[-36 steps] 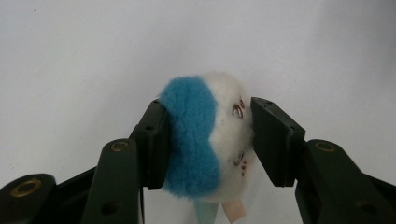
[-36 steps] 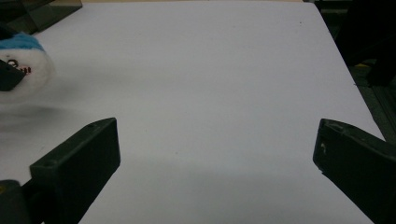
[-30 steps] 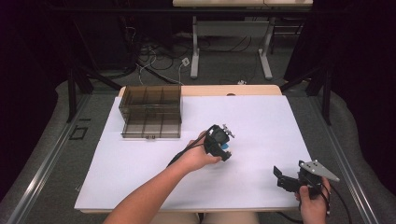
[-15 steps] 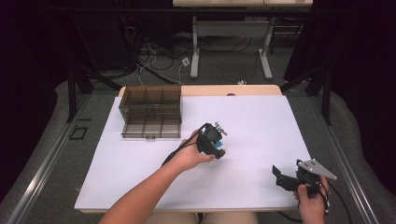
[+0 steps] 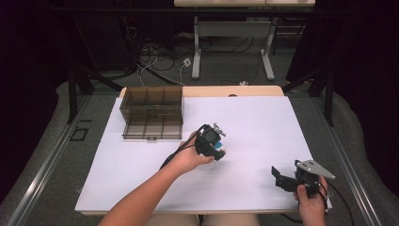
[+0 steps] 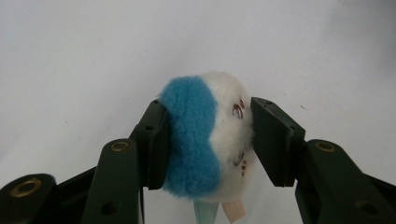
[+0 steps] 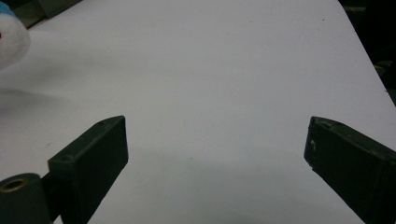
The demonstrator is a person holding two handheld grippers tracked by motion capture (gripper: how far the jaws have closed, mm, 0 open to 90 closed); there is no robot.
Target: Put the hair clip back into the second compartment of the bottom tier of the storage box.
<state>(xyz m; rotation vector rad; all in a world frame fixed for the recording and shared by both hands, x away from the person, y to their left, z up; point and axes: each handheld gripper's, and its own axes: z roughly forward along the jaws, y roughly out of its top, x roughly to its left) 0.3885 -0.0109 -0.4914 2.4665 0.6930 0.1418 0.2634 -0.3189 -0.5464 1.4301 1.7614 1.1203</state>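
Observation:
A small blue and white plush toy (image 6: pixel 205 144) is squeezed between the jaws of my left gripper (image 6: pixel 205 140), which is shut on it above the white sheet. From the high view, that left gripper (image 5: pixel 217 151) sits near the middle of the table, held in a hand, with a bit of the plush toy (image 5: pixel 221 152) showing at its tip. My right gripper (image 5: pixel 276 176) rests near the front right edge, open. In the right gripper view its jaws (image 7: pixel 215 154) stand wide apart over bare white sheet, and the plush toy (image 7: pixel 11 35) shows at the upper left corner.
A dark translucent compartment box (image 5: pixel 152 112) stands at the back left of the white sheet (image 5: pixel 263 127). The wooden table edge (image 5: pixel 244 90) runs along the back. Table legs and cables lie on the floor beyond.
My left gripper has drifted slightly left and toward the front while holding the plush toy. The right gripper has stayed about where it was.

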